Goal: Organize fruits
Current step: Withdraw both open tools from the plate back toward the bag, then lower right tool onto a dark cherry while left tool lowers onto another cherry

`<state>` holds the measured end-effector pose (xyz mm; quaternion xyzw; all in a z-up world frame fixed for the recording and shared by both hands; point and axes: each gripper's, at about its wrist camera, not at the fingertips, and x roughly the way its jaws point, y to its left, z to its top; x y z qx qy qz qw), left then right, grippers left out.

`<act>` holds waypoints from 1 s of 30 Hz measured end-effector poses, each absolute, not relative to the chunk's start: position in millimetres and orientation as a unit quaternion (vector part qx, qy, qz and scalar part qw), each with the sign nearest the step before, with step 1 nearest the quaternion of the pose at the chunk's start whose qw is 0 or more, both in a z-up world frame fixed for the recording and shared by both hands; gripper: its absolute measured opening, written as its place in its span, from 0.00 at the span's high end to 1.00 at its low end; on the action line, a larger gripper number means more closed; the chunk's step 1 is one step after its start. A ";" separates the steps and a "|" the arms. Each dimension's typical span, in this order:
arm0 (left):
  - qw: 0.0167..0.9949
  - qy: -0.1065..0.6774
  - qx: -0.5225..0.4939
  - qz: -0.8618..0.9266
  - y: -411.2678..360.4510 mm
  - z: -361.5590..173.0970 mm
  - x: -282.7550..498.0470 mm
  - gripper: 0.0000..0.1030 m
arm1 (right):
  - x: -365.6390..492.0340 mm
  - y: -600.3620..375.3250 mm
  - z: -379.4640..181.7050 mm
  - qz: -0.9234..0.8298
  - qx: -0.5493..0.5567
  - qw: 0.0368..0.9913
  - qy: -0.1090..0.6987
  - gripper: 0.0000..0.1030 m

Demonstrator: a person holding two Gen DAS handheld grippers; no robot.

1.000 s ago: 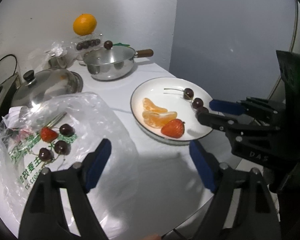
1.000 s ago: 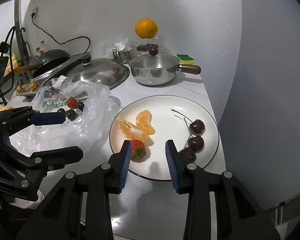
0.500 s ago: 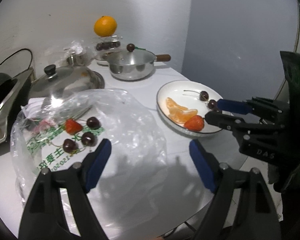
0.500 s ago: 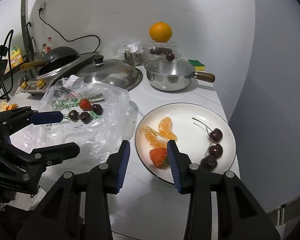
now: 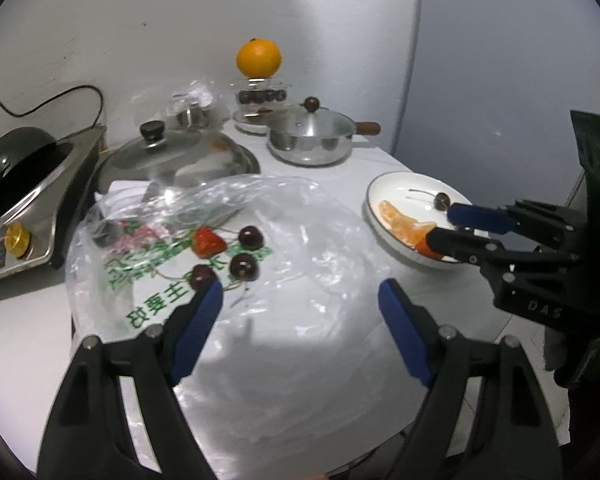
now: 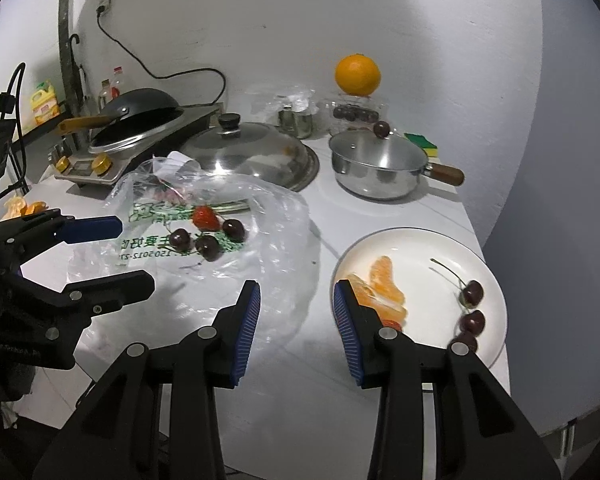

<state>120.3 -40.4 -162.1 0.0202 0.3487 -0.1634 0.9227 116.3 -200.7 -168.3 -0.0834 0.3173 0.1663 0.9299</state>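
Observation:
A clear plastic bag (image 5: 292,264) lies on the white table with a strawberry (image 5: 208,242) and three dark cherries (image 5: 244,266) on it; the bag also shows in the right wrist view (image 6: 204,236). A white plate (image 6: 424,264) holds orange segments (image 6: 382,290), cherries (image 6: 472,294) and a strawberry partly hidden by my right finger. My left gripper (image 5: 300,294) is open and empty above the bag, just right of the cherries. My right gripper (image 6: 296,296) is open and empty between bag and plate.
A steel saucepan with lid (image 6: 378,166) and a large steel lid (image 6: 252,156) stand behind. An orange (image 6: 357,74) sits on a clear box of cherries at the wall. A stove with a black pan (image 6: 136,120) is far left. The table edge is near on the right.
Both grippers have swung left, from the plate toward the plastic bag. The left gripper is now over the bag beside the cherries. Both stay open and empty.

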 end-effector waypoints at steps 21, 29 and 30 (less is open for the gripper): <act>0.928 0.349 0.001 -0.133 13.5 -167.9 136.2 0.21 | 141.5 -148.5 -171.7 0.194 -0.098 0.921 0.324 0.61; 0.928 0.353 -0.007 -0.121 29.1 -175.0 150.4 0.21 | 159.9 -132.3 -180.4 0.204 -0.101 0.914 0.335 0.61; 0.928 0.354 -0.008 -0.118 32.1 -176.8 152.7 0.21 | 162.6 -129.7 -181.8 0.206 -0.102 0.913 0.336 0.61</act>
